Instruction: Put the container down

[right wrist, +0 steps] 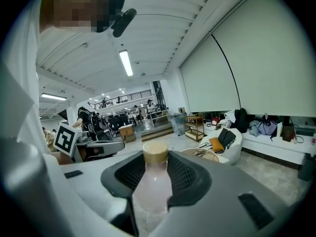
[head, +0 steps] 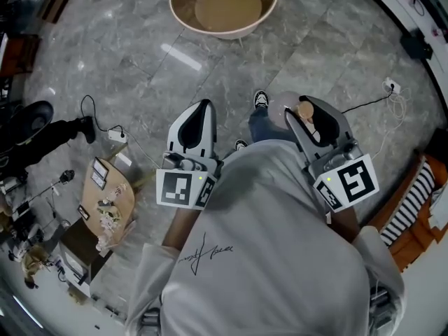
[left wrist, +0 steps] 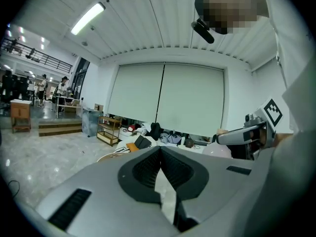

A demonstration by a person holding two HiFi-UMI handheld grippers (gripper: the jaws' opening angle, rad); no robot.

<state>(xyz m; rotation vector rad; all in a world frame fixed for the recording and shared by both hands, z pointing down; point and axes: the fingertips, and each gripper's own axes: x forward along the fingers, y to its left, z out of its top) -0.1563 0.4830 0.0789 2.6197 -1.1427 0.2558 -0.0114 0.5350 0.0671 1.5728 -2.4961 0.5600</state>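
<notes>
A: Looking at the container [right wrist: 151, 186], how do you think it will handle?

B: It is a small, pale pink bottle with a tan cap [right wrist: 155, 152], and the body looks like half-clear plastic. I judge it light and quite stiff, but smooth, so it may slip or turn if the hold is loose. I cannot tell if there is liquid inside.

A: Where is the good place to hold it?

B: On the round body below the cap, where it is widest.

A: And where is it now?

B: It is in the air, between the jaws of the right gripper [head: 311, 121], at about 2 o'clock in the head view. Under it is only the grey floor [head: 140, 61]. A round tub [head: 224, 5] stands at 12 o'clock, well apart.

A: How wide is this gripper?

B: The jaws stand wide, but not free: the ribbed pads [right wrist: 185, 174] press on both sides of the body, and the cap sticks out past the tips.

A: And the other one?

B: The left gripper [left wrist: 160, 154], at 9 o'clock from the right one, has its jaws pressed together at the tips. It pinches nothing and touches nothing.
</notes>
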